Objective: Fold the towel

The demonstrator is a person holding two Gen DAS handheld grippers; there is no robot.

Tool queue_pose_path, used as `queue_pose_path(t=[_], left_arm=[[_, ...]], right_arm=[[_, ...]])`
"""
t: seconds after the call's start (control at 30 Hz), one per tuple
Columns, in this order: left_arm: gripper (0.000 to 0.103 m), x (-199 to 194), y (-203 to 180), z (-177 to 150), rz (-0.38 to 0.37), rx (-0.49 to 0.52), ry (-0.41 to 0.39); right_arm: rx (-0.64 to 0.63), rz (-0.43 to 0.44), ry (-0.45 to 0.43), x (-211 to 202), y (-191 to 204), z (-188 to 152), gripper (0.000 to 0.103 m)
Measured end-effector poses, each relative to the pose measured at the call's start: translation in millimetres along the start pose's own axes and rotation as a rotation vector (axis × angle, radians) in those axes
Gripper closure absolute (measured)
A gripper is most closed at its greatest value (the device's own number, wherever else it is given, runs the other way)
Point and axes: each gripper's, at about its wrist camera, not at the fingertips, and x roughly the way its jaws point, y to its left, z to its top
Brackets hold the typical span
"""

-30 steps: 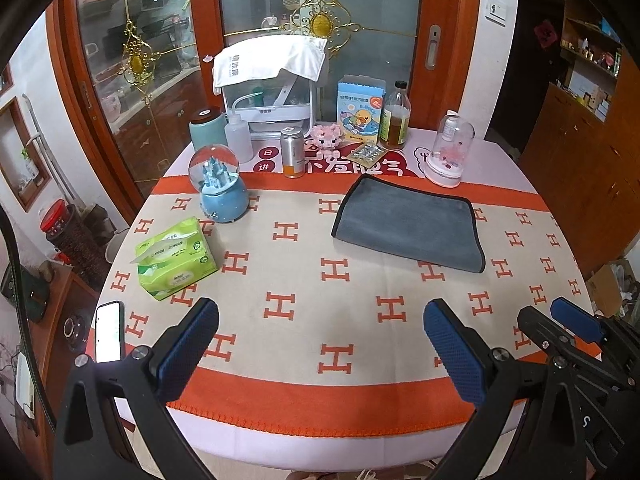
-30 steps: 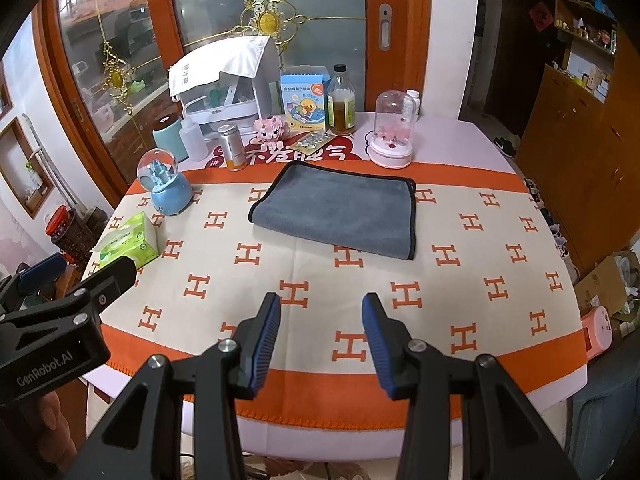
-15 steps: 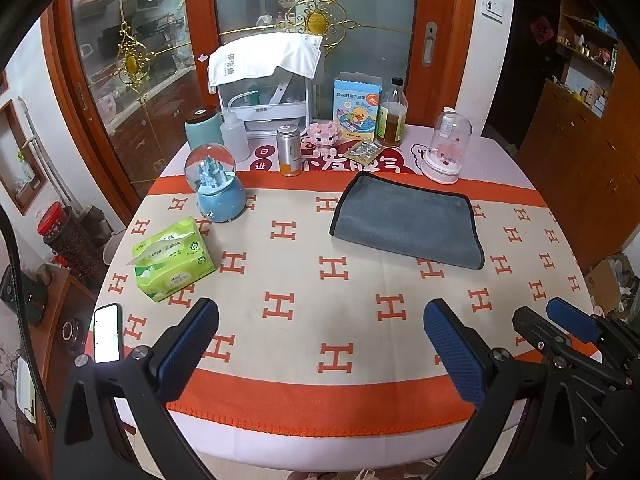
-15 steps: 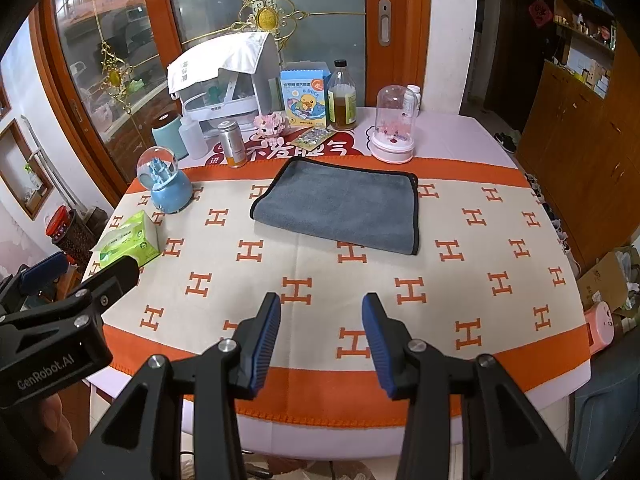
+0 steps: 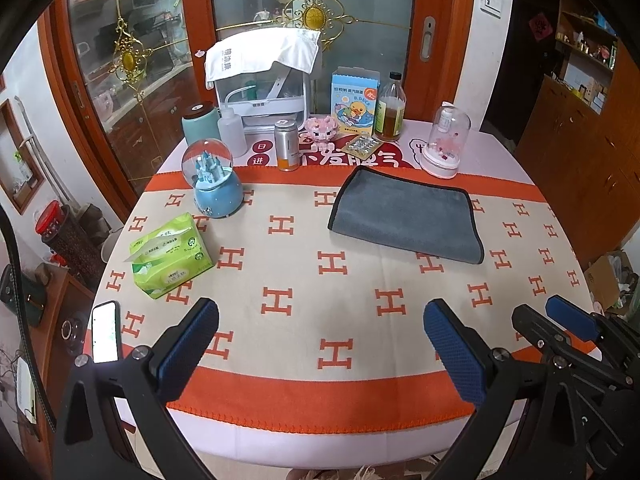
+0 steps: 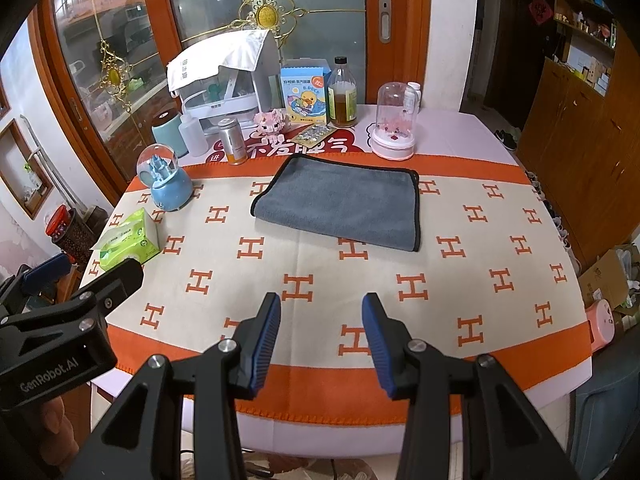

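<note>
Grey towel [image 6: 344, 204] showing black trim; cloth [image 6: 400, 280] showing cream with orange H's, orange borders; blue pads [image 5: 188, 352].

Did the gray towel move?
No. The towel lies flat, its far edge by the pink dome as before; neither gripper touches it.

My left camera looks out between my left fingers [image 5: 188, 344] from above the table's [image 5: 304, 428] near edge, facing the far edge and the glass doors [image 5: 312, 20] behind it. My right camera sits just beside it to the right, between my right fingers [image 6: 264, 340], facing the same way from about as far back. Both views take in nearly the whole tabletop: the towel [image 5: 404, 216] [image 6: 340, 204] toward the far edge, the clutter behind it, and each catches part of the other gripper at its side.
</note>
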Motion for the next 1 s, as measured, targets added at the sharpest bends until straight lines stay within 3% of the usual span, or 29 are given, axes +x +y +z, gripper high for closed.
queue_pose_path(t=[1.0], left_arm=[[0.001, 0.2, 6.8, -7.1, 0.001, -0.006, 0.003]], right_arm=[[-0.018, 0.007, 0.021, 2.8, 11.2, -5.6, 0.060]])
